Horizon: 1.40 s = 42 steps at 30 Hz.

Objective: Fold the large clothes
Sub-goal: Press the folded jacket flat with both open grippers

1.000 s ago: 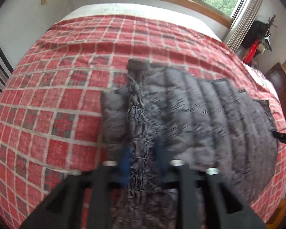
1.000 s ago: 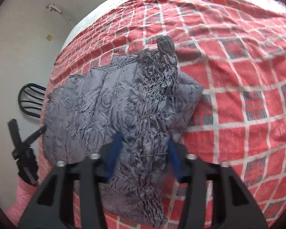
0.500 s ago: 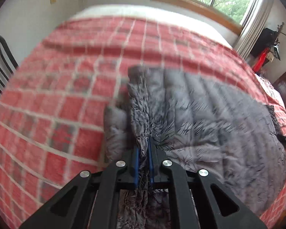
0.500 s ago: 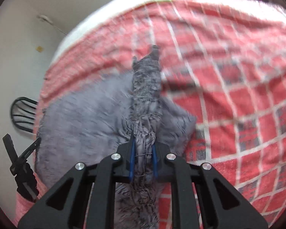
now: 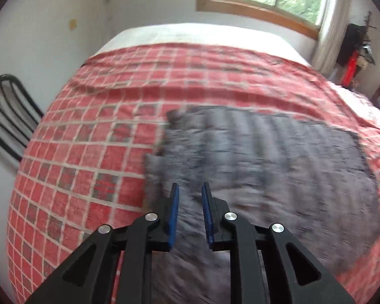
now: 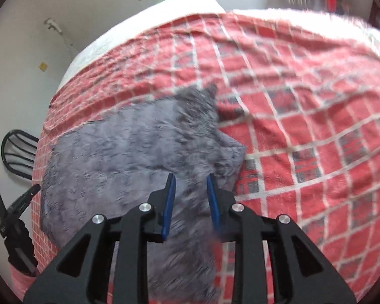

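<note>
Bed with red-and-white checked woven blanket [image 5: 88,152] filled both views; white sheet showed at far end. Grey quilted padded garment [image 5: 278,164] lay spread flat on blanket, blurred; one narrow part reached toward far end in right wrist view [image 6: 139,152]. Black metal chair [image 5: 5,116] stood beside bed, by white wall. Wood-framed window [image 5: 266,2] sat beyond bed. Left gripper [image 5: 190,190] hovered over garment's near edge, blue pads parting, nothing pinched between. Right gripper [image 6: 190,179] likewise above garment, jaws opening, released, fabric below gap.
</note>
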### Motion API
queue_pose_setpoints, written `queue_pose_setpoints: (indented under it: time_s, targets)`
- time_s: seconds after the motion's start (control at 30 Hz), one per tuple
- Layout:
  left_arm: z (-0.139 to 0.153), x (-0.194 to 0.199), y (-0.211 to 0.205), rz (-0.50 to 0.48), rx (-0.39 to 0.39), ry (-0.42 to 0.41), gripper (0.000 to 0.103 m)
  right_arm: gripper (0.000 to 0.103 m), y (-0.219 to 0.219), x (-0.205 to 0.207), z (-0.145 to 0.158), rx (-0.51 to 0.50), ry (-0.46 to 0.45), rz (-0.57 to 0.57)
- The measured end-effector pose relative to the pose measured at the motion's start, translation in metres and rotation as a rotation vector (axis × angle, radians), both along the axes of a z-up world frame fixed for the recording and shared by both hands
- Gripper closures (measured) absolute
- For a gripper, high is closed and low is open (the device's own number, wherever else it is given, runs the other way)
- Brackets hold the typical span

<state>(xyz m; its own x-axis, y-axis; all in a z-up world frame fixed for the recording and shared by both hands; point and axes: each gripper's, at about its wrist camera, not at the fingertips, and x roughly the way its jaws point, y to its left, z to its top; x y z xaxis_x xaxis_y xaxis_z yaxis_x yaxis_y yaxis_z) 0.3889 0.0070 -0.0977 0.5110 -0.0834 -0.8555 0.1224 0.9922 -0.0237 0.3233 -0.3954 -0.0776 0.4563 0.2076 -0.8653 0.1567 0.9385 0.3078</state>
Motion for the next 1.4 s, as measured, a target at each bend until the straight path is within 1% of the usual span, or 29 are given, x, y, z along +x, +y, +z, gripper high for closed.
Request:
queue_pose_setpoints:
  time_s: [0.1,0.13,0.2,0.27,0.33,0.43,0.67,0.87,0.97,1.03,1.13,1.23,1.27,1.33,1.4]
  targets:
    - [0.011,-0.013,-0.024,-0.035,-0.002,-0.020,0.085,0.077,0.029,-0.005,0.012,-0.017,-0.012,0.058]
    - [0.015,-0.020,-0.035,-0.064,-0.017,-0.029,0.085,0.077,0.040,-0.005,0.013,-0.016,-0.010,0.081]
    - [0.017,-0.028,-0.049,-0.095,-0.027,-0.036,0.085,0.077,0.059,-0.004,0.010,-0.022,0.006,0.109]
    - [0.016,-0.034,-0.061,-0.113,-0.016,-0.040,0.085,0.077,0.073,-0.004,0.003,-0.045,0.022,0.126]
    - [0.012,-0.038,-0.070,-0.129,-0.011,-0.038,0.085,0.077,0.085,-0.005,-0.004,-0.046,0.033,0.141]
    - [0.003,-0.041,-0.079,-0.144,-0.001,-0.020,0.085,0.077,0.096,-0.005,-0.014,-0.036,0.051,0.153]
    - [-0.033,-0.045,-0.085,-0.152,0.005,0.058,0.085,0.077,0.109,-0.008,-0.042,-0.076,0.091,0.145]
    - [-0.059,-0.042,-0.086,-0.148,0.007,0.090,0.085,0.077,0.120,-0.012,-0.067,-0.133,0.087,0.143]
    - [-0.068,-0.040,-0.084,-0.149,-0.001,0.088,0.085,0.077,0.123,-0.015,-0.077,-0.158,0.069,0.146]
    - [-0.070,-0.040,-0.085,-0.151,0.004,0.086,0.085,0.077,0.123,-0.015,-0.079,-0.157,0.068,0.147]
    - [-0.066,-0.039,-0.084,-0.147,-0.002,0.099,0.085,0.077,0.119,-0.014,-0.076,-0.136,0.073,0.150]
    - [-0.058,-0.035,-0.082,-0.138,-0.015,0.104,0.085,0.075,0.114,-0.013,-0.064,-0.092,0.068,0.147]
    - [-0.053,-0.035,-0.083,-0.135,-0.008,0.090,0.085,0.075,0.113,-0.013,-0.057,-0.081,0.057,0.147]
    - [-0.042,-0.032,-0.087,-0.141,0.003,0.051,0.085,0.075,0.114,-0.010,-0.046,-0.088,0.032,0.146]
    - [-0.036,-0.026,-0.091,-0.146,-0.012,0.041,0.085,0.075,0.115,-0.005,-0.036,-0.096,0.016,0.147]
